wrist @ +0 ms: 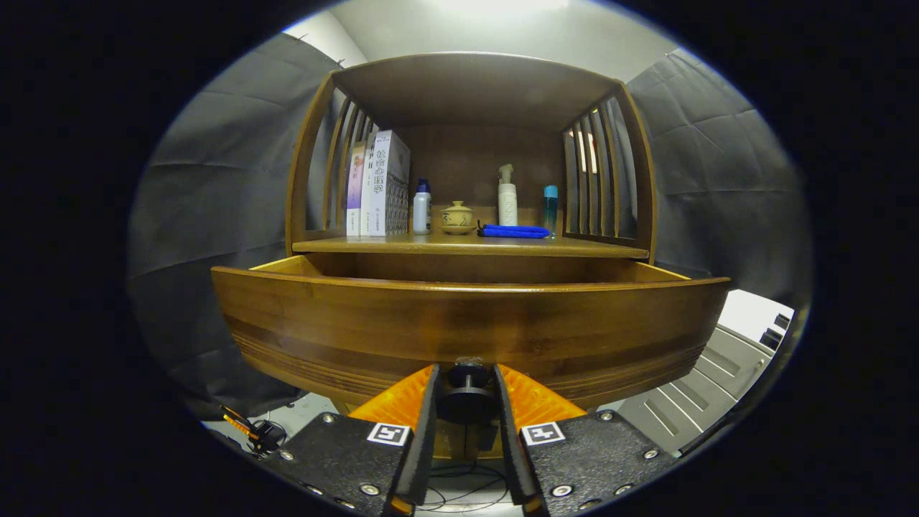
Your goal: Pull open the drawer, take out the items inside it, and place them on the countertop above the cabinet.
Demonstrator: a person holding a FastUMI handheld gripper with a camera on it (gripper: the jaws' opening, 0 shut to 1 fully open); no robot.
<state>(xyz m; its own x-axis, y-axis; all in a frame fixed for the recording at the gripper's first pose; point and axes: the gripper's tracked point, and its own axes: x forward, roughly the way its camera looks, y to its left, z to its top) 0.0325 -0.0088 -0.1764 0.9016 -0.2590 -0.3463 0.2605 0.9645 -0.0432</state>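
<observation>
The wooden drawer [467, 327] stands pulled out from the cabinet toward me, its front panel close ahead. Its round dark knob [467, 391] sits between my fingers, and my gripper [467, 388] is shut on it, both fingers pressing its sides. The drawer's inside is hidden behind the front panel, so I cannot see any items in it. Above the drawer runs the countertop [610, 249], a wooden shelf under a slatted hood.
On the countertop stand books [378, 185], a white bottle with a blue cap [422, 208], a small lidded pot [457, 217], a spray bottle [507, 195], a blue bottle [550, 208] and a flat blue item [514, 231]. Cables lie on the floor below.
</observation>
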